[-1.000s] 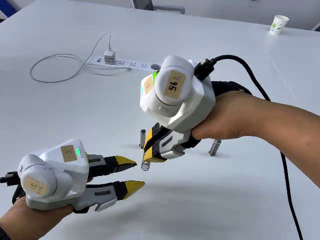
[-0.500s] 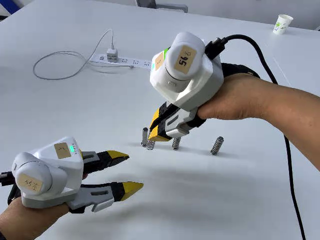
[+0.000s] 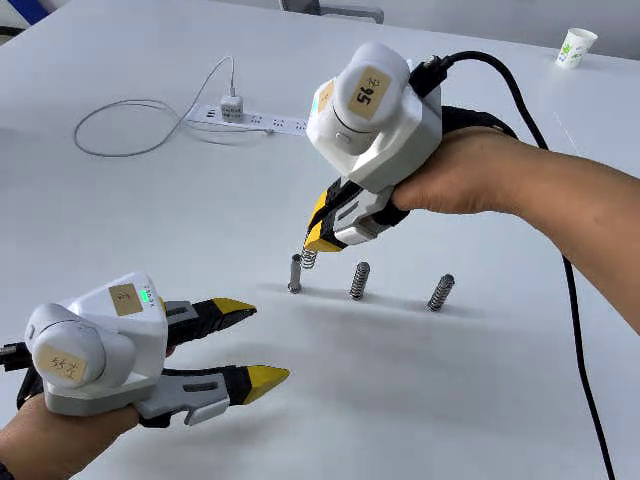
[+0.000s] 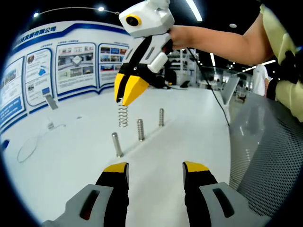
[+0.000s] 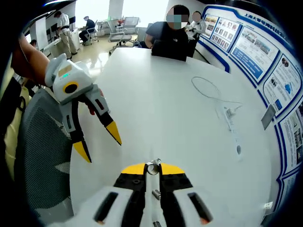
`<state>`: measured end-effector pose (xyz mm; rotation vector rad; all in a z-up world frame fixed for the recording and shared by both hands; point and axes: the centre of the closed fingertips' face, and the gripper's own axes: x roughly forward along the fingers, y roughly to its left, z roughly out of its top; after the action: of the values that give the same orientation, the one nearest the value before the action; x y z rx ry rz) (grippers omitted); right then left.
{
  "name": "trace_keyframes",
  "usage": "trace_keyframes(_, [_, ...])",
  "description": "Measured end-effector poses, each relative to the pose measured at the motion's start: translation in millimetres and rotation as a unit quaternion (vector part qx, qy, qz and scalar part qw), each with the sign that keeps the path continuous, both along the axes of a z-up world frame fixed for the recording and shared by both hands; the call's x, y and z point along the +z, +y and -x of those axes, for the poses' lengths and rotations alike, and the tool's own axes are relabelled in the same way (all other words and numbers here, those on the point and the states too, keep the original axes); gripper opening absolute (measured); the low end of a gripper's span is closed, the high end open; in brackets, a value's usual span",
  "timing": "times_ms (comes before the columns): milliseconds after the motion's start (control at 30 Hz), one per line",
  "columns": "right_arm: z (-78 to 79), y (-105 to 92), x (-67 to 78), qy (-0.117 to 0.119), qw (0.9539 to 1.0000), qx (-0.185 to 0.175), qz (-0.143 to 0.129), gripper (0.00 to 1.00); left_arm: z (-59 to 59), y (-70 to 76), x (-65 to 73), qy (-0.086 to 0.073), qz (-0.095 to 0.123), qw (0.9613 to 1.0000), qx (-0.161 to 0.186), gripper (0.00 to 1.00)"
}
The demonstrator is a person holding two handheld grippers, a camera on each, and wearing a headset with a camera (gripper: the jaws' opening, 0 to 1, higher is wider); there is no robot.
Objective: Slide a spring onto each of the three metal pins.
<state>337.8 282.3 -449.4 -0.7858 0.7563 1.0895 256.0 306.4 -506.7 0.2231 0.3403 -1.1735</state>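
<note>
reference point: the bare pin (image 3: 294, 273), standing upright on the white counter (image 3: 150, 230).

right tongs (image 3: 315, 243): clamped on a spring (image 3: 309, 258), gripped by its upper end. the spring hangs near vertical, just beside the top of the bare pin and apart from it. it is not threaded on. in the right gripper view, the spring's open end shows as a small ring between the yellow tips.

second pin (image 3: 359, 281): next to the bare pin in the same row. a spring already sits along its length.

third pin (image 3: 439, 292): farthest from the bare pin in that row. it likewise carries a spring.

left tongs (image 3: 255, 340): spread wide, holding nothing. they sit low over the counter, nearer the person than the bare pin and well apart from it, with the tips aimed toward the row.

power strip (image 3: 245, 120): beyond the bare pin, well apart from it. a white cable (image 3: 130, 125) loops off from it across the counter.

paper cup (image 3: 577, 47): far beyond the bare pin, on the third pin's side.
</note>
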Motion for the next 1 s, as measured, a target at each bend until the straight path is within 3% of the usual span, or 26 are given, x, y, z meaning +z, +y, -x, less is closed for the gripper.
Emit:
trace_keyframes(333, [-10.8,3.9,-8.4,-0.004,1.0,-0.002,0.008,0.11,-3.2,3.3,0.1,0.001,0.001,1.0,0.005,0.48])
trace_keyframes(1000, [-14.1,8.1,-28.7,0.01,0.9995,0.001,0.03,0.11,-6.4,9.5,-1.0,0.004,0.0,0.9999,0.013,0.47])
